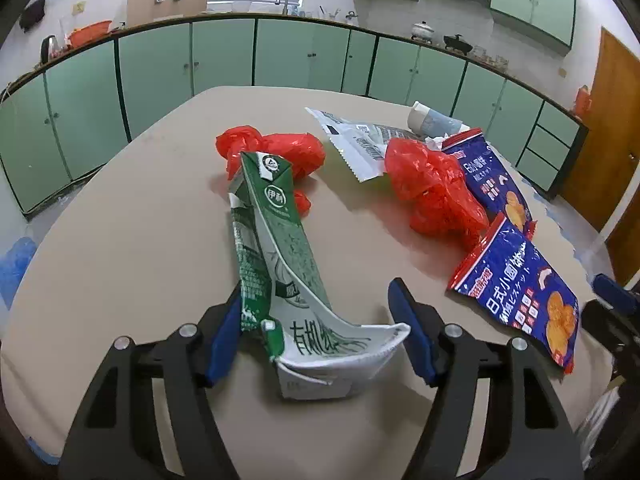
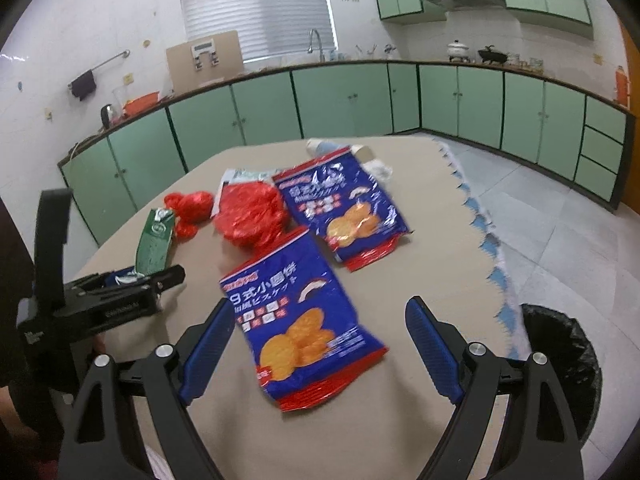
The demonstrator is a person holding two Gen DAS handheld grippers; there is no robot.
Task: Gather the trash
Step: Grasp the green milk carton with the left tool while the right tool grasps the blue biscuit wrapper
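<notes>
A flattened green-and-white milk carton lies lengthwise on the beige table, pointing away from me. My left gripper is shut on its wide, bowed near end, with a blue pad against each side. The same gripper and carton show at the left of the right wrist view. My right gripper stands open, its fingers astride the near end of a blue snack bag without touching it. A second blue snack bag lies beyond.
Two crumpled red plastic bags, a white wrapper and a tipped paper cup lie farther back. A bin with a black liner stands on the floor right of the table. Green cabinets line the walls.
</notes>
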